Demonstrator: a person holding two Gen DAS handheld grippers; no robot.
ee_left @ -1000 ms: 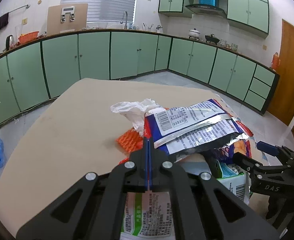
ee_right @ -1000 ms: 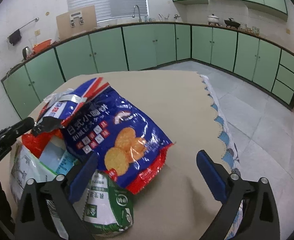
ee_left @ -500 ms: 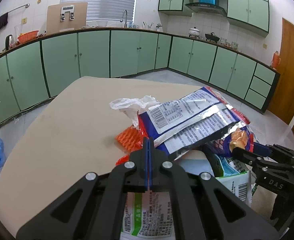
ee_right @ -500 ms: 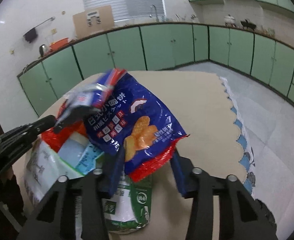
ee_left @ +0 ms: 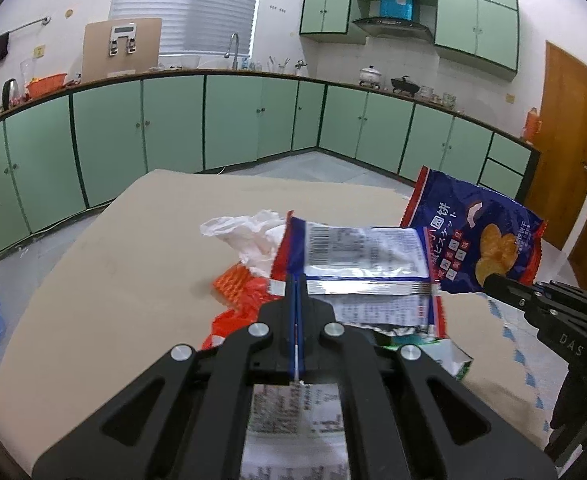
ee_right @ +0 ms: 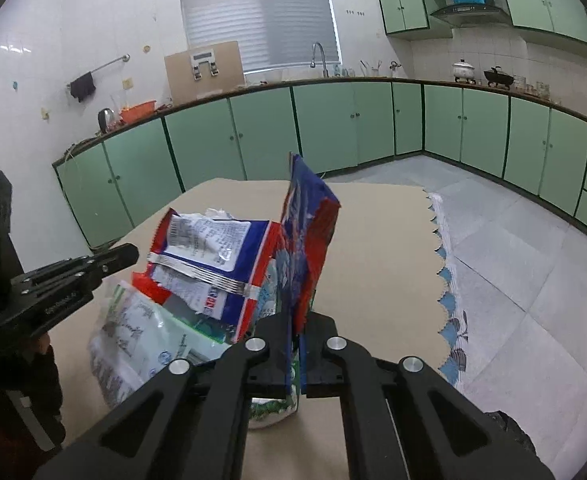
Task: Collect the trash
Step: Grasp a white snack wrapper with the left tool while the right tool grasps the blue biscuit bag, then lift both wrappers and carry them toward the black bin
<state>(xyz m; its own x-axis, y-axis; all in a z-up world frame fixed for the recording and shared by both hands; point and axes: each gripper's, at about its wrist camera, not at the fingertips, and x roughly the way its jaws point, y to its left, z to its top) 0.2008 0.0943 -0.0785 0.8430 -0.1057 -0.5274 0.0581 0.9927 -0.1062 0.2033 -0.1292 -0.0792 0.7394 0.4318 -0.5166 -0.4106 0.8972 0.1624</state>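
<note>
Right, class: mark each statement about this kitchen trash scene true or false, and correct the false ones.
1. The right hand-held gripper is shut on the blue and red cracker bag. True.
2. The left hand-held gripper stands wide open. False: it is shut on the edge of the blue, white and silver foil wrapper.
3. The crumpled white plastic bag lies on the floor. False: it lies on the beige table.
4. The cracker bag is lifted clear of the table top. True.
5. The kitchen cupboard doors are brown. False: they are pale green.
</note>
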